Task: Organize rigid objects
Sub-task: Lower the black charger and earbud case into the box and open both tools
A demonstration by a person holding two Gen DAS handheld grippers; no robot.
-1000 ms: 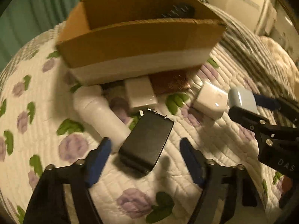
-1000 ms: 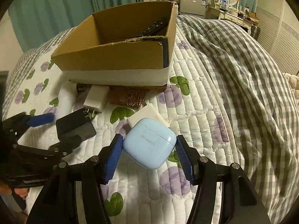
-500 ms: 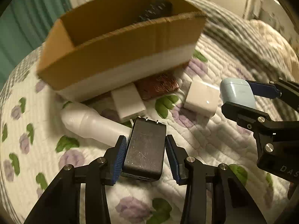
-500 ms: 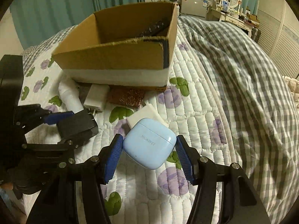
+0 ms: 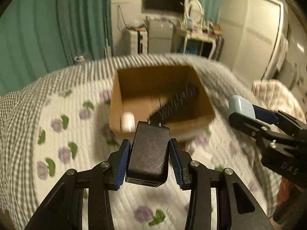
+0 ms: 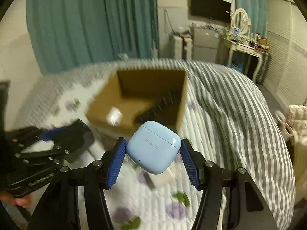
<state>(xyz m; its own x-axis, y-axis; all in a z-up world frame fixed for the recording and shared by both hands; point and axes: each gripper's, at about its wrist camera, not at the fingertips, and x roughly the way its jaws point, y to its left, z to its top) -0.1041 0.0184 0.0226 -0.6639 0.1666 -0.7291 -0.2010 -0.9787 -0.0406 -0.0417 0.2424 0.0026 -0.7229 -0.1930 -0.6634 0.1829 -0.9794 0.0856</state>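
**Handling Notes: Charger Block and Earbud Case in Carry**

**Handling.** The black charger block [image 5: 149, 153] is a stiff plastic brick, judged moderately dense for its bulk. Its long flat sides give the best hold, and the jaws of the left gripper [image 5: 149, 160] are closed on those sides, with the two metal prongs pointing away from the camera. Keep the pads clear of the prongs. The light blue earbud case [image 6: 153, 146] is judged light, rigid and smooth-skinned. Its rounded corners offer little flat area, so it may slip or rotate if the grip loosens. The jaws of the right gripper [image 6: 152, 160] hold it across opposite sides, turned cornerwise.

**Position.** Both items are held in the air above the bed quilt [image 5: 63, 145], just short of the open cardboard box [image 5: 115, 103]. Neither is inside the box yet.

**Appearance.** The charger is matte black with fine scuffs and vent slots on its near end. The case is glossy pale blue, with a lid seam, faint lettering and a small indicator dot. The box already contains a dark remote control [image 5: 175, 101] and a small white item [image 5: 128, 121].
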